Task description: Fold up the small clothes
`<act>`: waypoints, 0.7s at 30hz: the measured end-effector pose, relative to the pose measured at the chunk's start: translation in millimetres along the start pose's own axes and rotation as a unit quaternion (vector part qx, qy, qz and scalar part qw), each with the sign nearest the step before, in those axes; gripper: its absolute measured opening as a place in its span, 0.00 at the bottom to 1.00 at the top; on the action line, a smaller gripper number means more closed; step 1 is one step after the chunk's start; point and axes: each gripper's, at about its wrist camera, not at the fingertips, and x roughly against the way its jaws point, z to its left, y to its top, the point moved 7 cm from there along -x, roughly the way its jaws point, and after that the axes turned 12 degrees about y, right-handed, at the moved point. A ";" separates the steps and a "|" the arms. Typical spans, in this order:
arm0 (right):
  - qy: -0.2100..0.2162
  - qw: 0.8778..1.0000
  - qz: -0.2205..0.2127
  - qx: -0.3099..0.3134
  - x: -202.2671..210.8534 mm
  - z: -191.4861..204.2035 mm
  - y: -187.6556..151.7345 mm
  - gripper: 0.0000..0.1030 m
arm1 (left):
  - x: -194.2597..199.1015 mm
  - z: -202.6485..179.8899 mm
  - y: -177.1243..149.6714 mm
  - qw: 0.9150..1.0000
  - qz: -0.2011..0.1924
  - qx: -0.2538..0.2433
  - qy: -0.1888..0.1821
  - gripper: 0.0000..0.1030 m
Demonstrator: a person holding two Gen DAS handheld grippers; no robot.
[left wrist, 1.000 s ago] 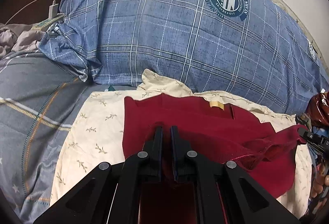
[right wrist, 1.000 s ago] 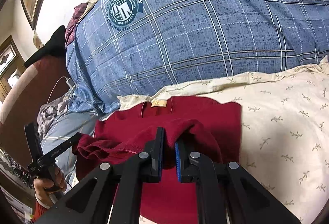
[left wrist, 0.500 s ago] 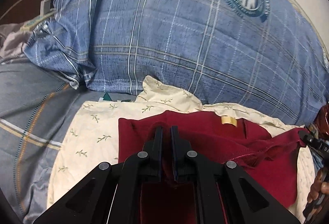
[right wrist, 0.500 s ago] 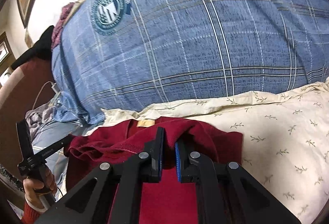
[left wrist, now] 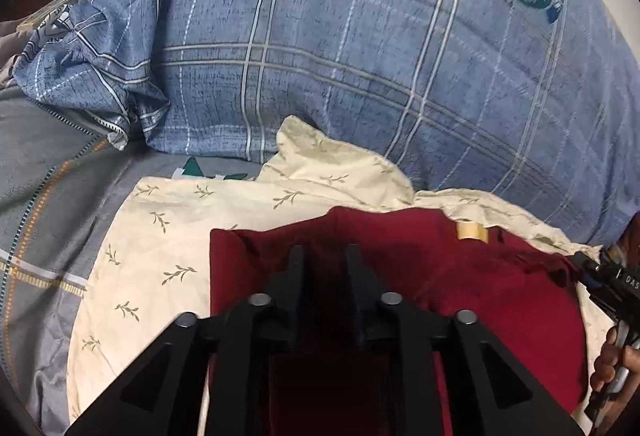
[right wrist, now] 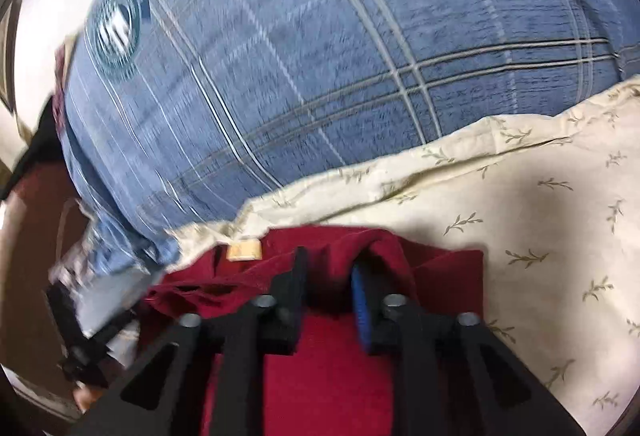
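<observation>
On the bed, both hand-held grippers, left and right, are opening over the soft, floppy red shirt, probably letting go; grab its edges.

Dim indoor light, fisheye-warped edges, right view motion-blurred

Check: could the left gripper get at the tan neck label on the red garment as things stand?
Probably yes. The tan neck label lies uncovered on the red garment, just ahead and right of the left gripper, whose jaws are opening over the cloth; nothing lies between.
</observation>
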 end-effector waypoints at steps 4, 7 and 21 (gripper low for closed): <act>0.004 0.999 -0.009 0.041 22.6 20.2 -0.7 0.49 | 30.5 19.9 7.8 0.998 -0.059 0.024 0.018 0.78; -0.022 0.994 0.022 0.109 15.7 41.1 -13.7 0.49 | 46.8 29.7 -1.6 0.999 -0.043 0.033 0.000 0.78; -0.172 0.979 0.064 0.092 -58.4 0.1 -10.8 0.48 | 49.8 52.9 -60.7 0.998 -0.005 -0.003 0.059 0.78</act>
